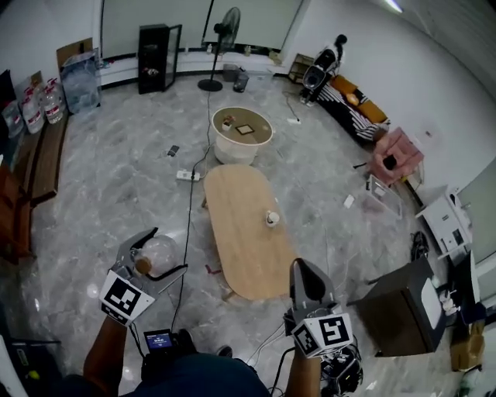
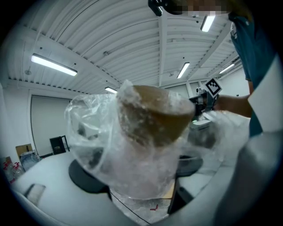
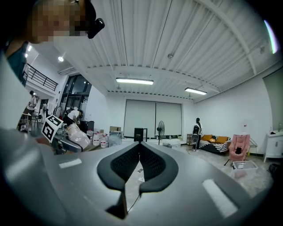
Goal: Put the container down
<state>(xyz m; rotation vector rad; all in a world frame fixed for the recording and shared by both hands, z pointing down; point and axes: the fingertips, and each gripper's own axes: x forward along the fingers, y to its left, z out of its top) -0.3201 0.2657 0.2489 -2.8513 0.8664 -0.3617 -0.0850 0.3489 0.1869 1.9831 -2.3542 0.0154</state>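
We had the container [image 2: 150,132] pinched by the left gripper [image 1: 161,254] fingers; the right gripper [image 3: 139,148] fingers were pressed together. Next, we judged, lower it onto the table [image 1: 236,233].

Ahead of us a long oval wooden desk [image 1: 246,229] stands on the marble floor [image 1: 116,178], with a small cup [image 1: 272,218] on it. Beyond its far end we see a round white table [image 1: 242,133], a standing fan [image 1: 229,21] and a black cabinet [image 1: 155,58]. A person [image 1: 325,62] stands near the sofa [image 1: 358,116].
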